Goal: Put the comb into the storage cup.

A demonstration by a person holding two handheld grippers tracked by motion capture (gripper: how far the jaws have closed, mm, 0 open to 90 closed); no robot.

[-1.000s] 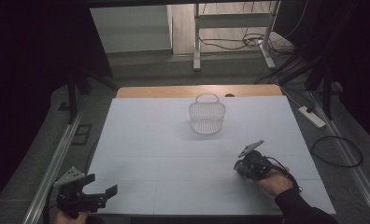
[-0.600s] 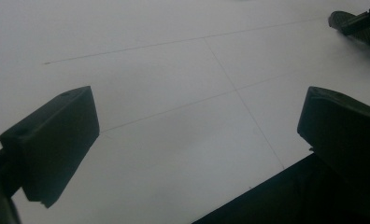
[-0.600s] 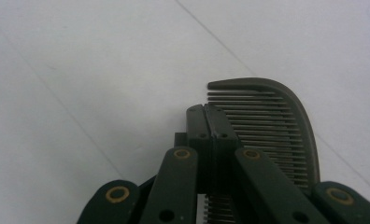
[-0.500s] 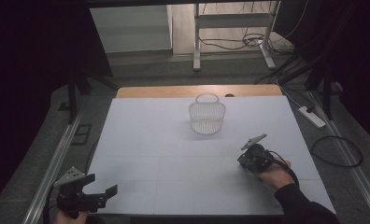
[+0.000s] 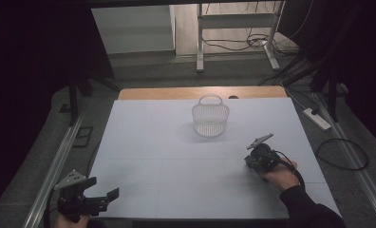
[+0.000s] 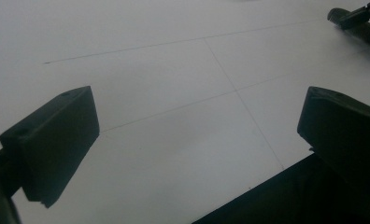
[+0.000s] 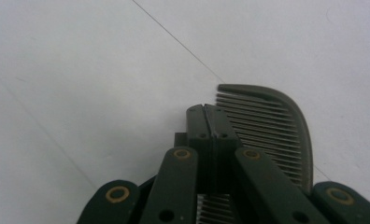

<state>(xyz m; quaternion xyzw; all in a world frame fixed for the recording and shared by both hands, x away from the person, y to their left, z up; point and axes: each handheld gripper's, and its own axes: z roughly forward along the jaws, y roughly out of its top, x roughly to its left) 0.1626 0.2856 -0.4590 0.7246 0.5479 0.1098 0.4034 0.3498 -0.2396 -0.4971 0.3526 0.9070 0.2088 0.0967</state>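
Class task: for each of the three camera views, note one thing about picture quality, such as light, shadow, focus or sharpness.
High view: dim room, the white table is the brightest area, and the basket casts a faint shadow. Left gripper view: the left tool's near jaws look soft-edged and dark against the evenly lit surface. Right gripper view: the comb teeth are sharp, with the right tool closed on it.

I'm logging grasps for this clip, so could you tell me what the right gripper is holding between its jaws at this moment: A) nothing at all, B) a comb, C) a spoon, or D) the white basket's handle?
B: in the right gripper view the right gripper has its jaws shut together on a dark comb, whose teeth fan out beside them.
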